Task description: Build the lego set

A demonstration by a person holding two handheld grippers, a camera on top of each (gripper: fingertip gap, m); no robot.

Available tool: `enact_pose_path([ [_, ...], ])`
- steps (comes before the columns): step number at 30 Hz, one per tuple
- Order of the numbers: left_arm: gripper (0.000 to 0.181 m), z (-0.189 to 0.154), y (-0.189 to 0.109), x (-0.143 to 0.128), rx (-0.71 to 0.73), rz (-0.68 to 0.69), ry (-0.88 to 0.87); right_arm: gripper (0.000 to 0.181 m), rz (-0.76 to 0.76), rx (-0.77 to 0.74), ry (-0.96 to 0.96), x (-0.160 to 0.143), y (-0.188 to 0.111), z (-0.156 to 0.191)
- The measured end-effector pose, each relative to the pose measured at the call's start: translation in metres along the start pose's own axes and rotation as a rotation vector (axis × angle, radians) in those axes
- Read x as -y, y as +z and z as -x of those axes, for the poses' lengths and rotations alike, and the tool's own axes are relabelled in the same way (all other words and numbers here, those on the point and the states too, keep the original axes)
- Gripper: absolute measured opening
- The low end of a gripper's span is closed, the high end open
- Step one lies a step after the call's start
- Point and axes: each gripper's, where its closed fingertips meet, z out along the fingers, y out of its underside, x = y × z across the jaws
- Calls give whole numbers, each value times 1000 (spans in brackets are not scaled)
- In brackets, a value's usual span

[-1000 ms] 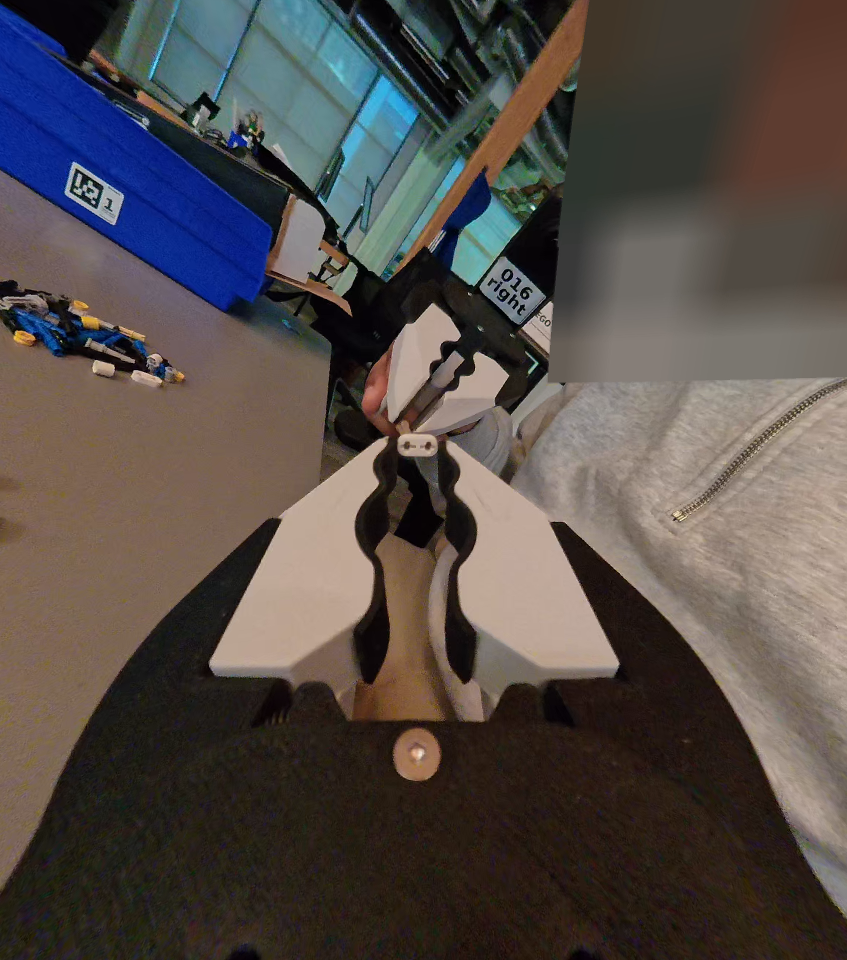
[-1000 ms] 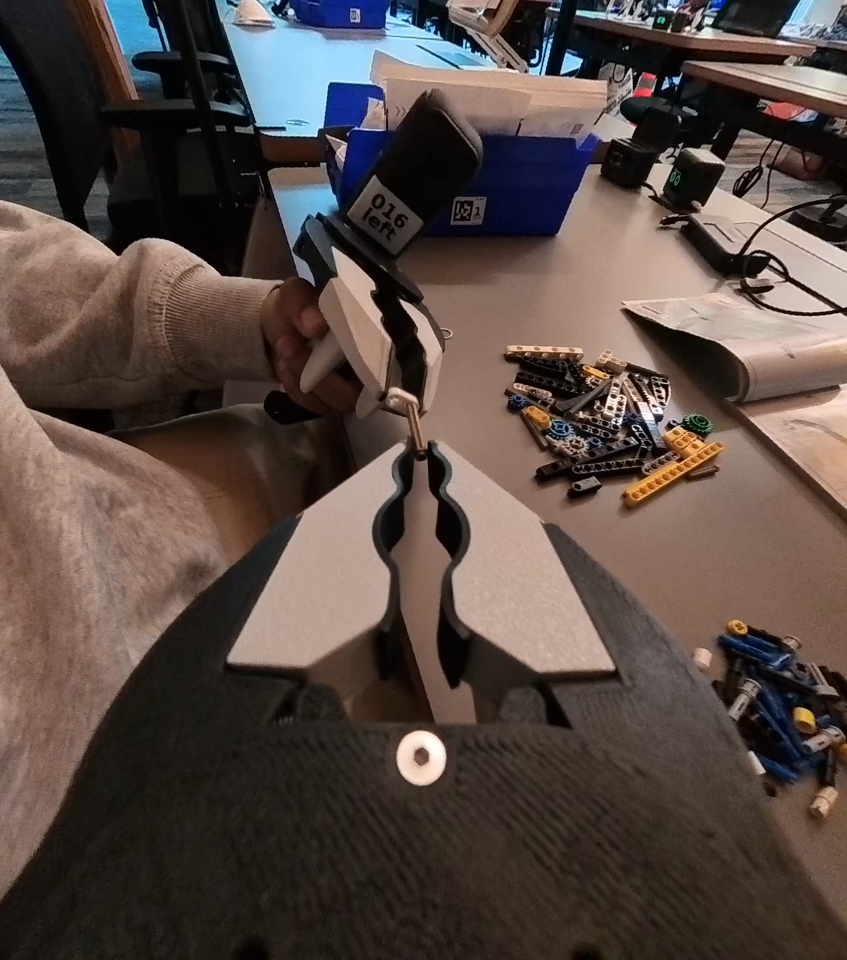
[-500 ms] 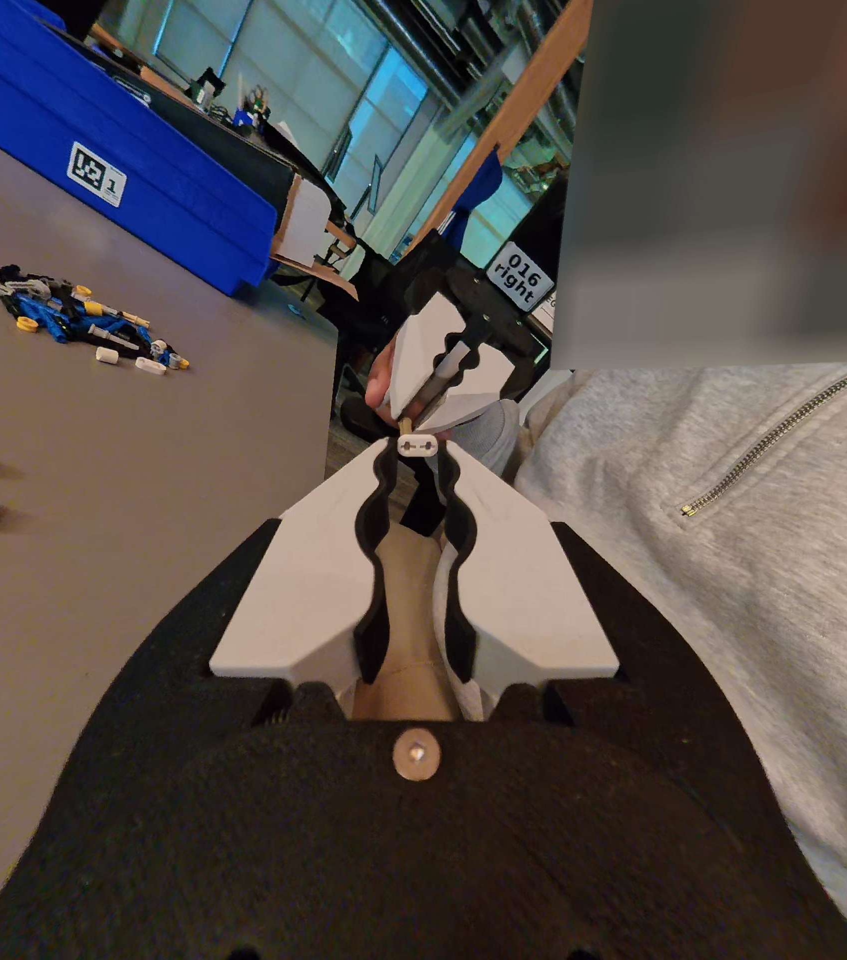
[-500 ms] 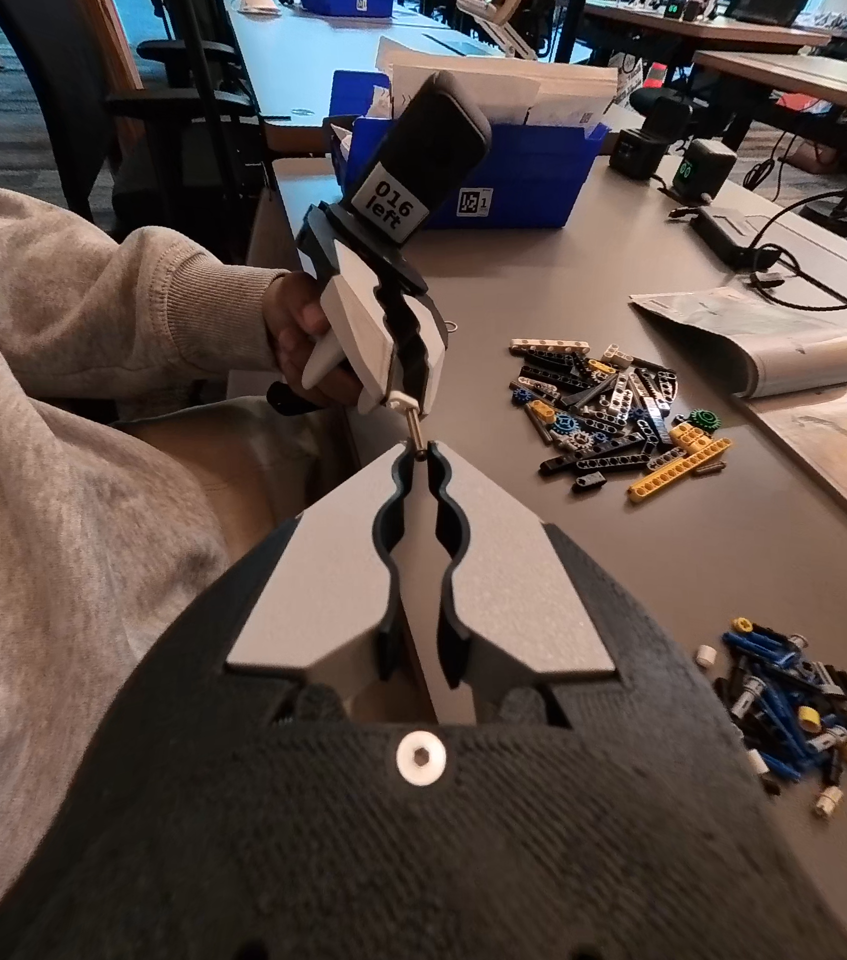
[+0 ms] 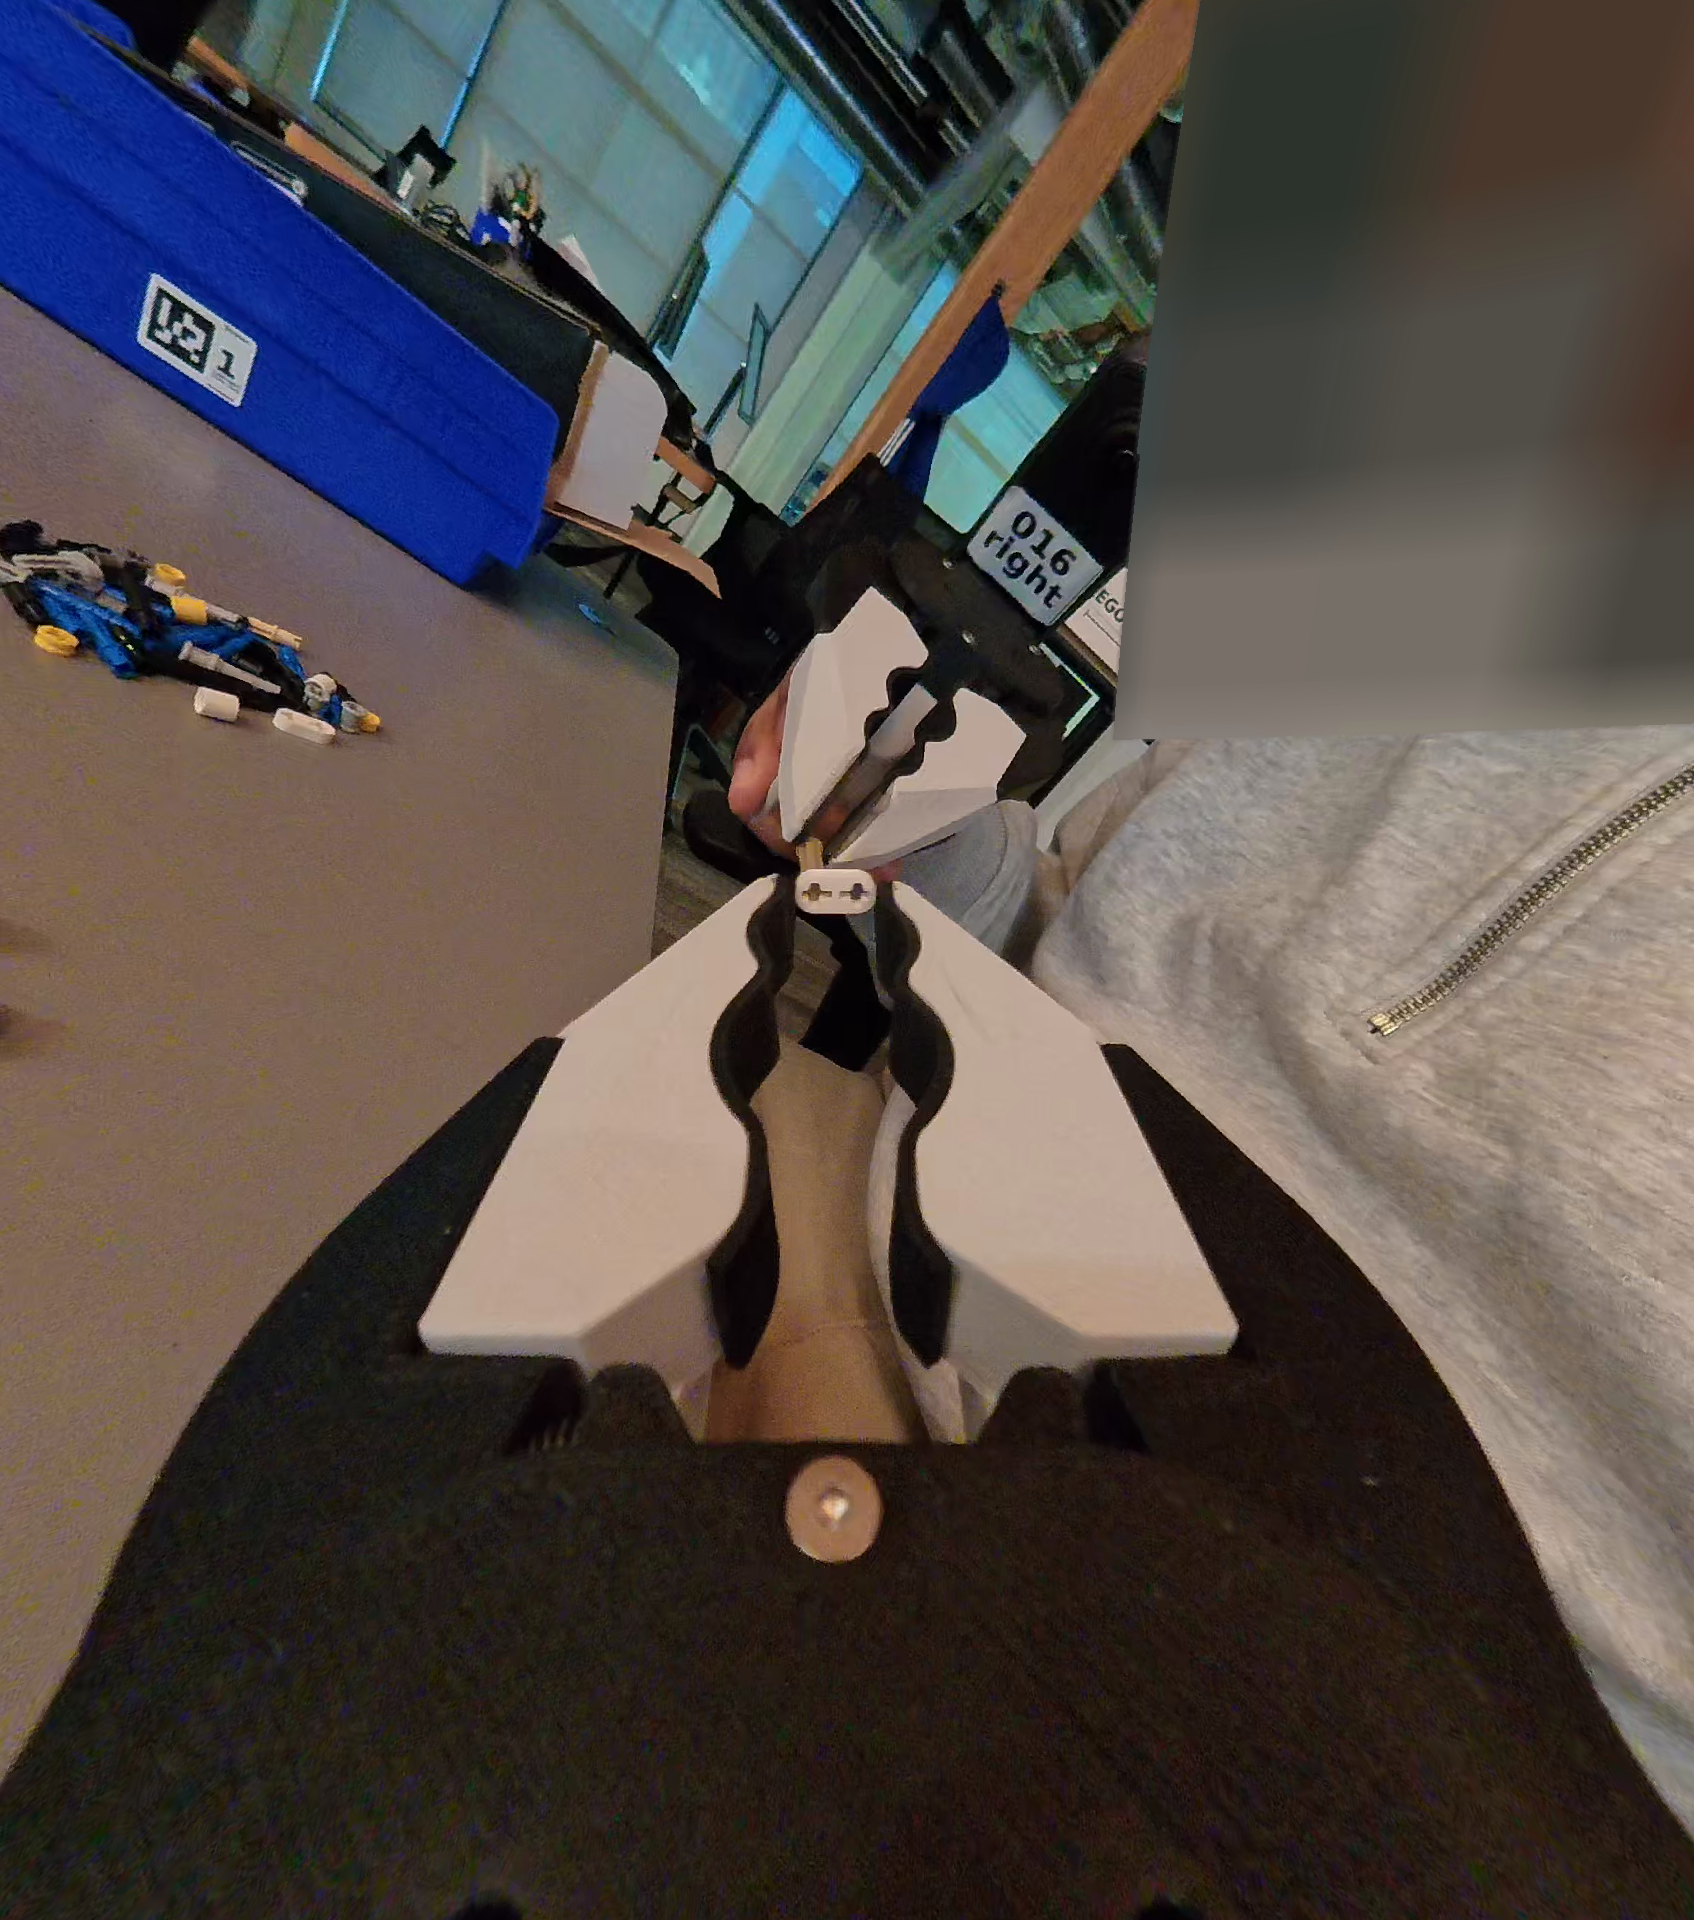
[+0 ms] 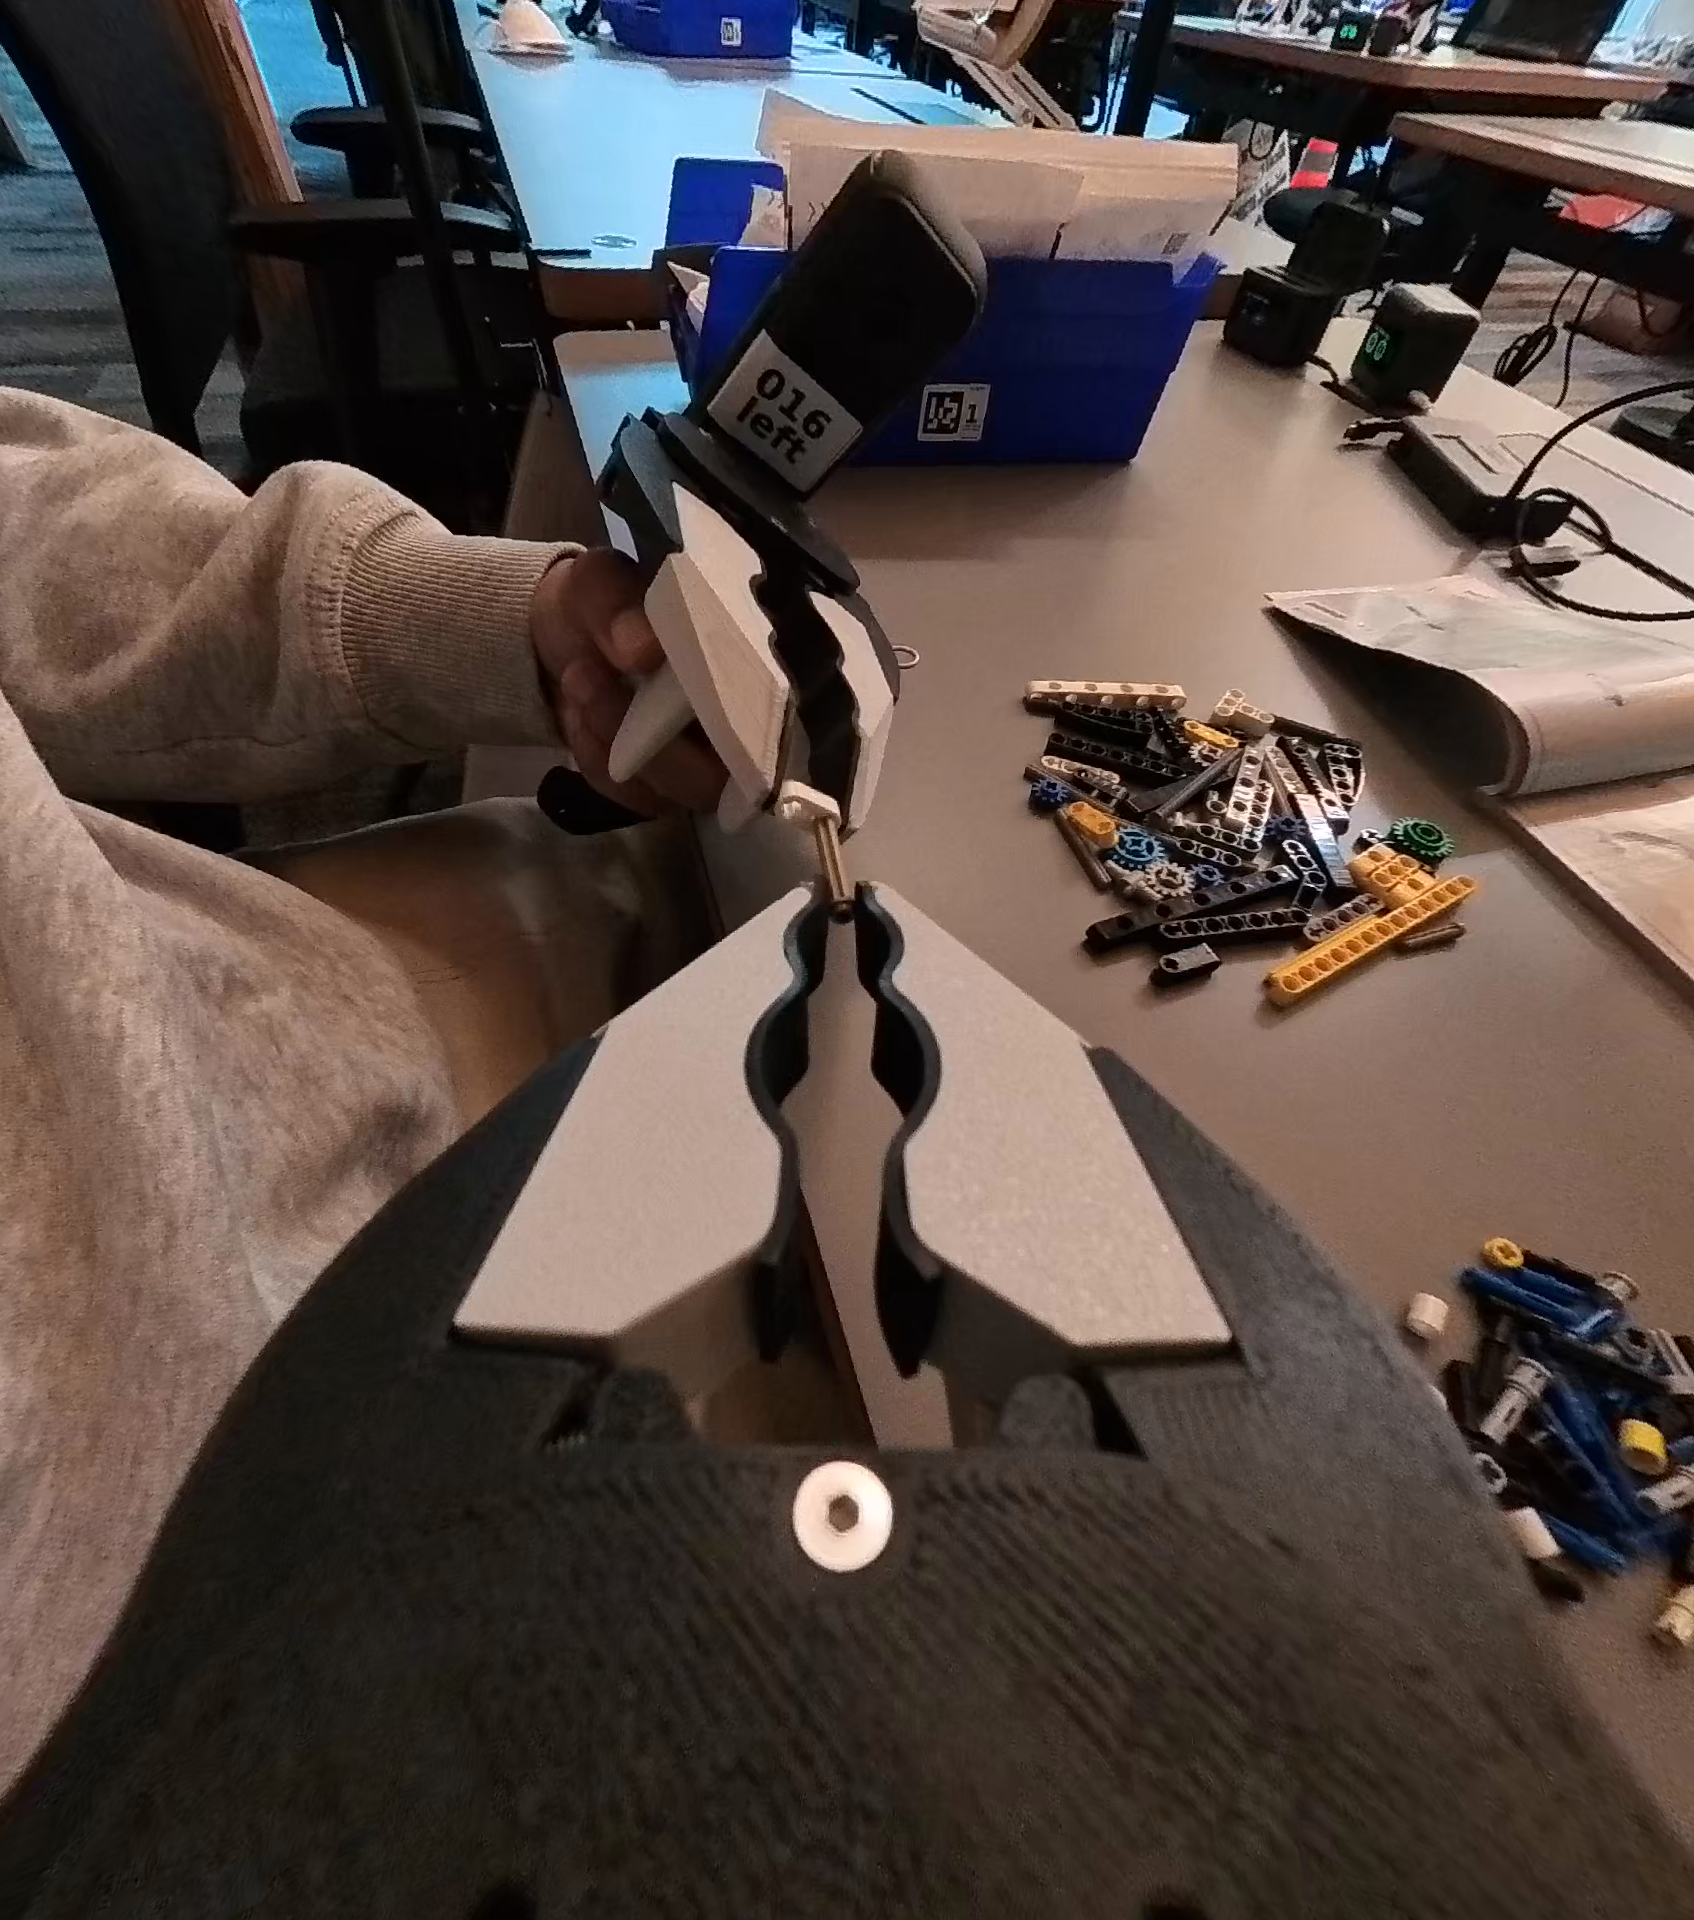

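Note:
My left gripper [image 5: 835, 896] is shut on a small white two-hole lego connector [image 5: 834, 892], held in the air off the table's near edge. My right gripper [image 6: 839, 896] is shut on a tan lego pin [image 6: 830, 854] and meets the left one tip to tip. In the right wrist view the pin runs from my fingertips up into the white connector [image 6: 807, 802] in the left gripper [image 6: 801, 816]. In the left wrist view the right gripper [image 5: 827, 844] shows just beyond the connector, with the pin's tan end [image 5: 807, 854] at its tip.
On the grey table [image 6: 1186, 1091] lie a pile of black, white and yellow beams and gears [image 6: 1238, 821] and a pile of blue, black and yellow pins [image 6: 1612, 1423], also in the left wrist view [image 5: 168, 634]. A blue bin [image 6: 1019, 343], a folded booklet [image 6: 1549, 675] and cables stand farther back. Only a small space, under 4 cm, lies between the two pairs of fingers.
Both grippers have stayed shut and tip to tip. The pair has shifted slightly, the left gripper rising a little in the right wrist view; the pin remains between them.

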Motion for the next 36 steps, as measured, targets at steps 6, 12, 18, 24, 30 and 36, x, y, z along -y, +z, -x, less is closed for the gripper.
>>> enact_pose_path([
  [6, 12, -2, 0, 0, -13, 1, -4, 3, -25, 14, 11, 2, -1, 1],
  [12, 12, -3, 0, 0, -20, 0, -5, 4, -29, 23, 18, 3, -1, 1],
  [18, 12, -4, 0, 0, -35, -5, -13, 3, -30, 22, 4, 2, 0, 2],
  [24, 12, -4, 1, -1, -30, 6, -17, 3, -40, 26, -1, 4, -1, 2],
  [30, 11, -1, 4, -8, -8, 49, -13, 3, -65, 46, 0, 9, -4, 6],
  [36, 11, -2, 4, -8, -8, 50, -10, 3, -40, 37, -18, 6, -5, 5],
])
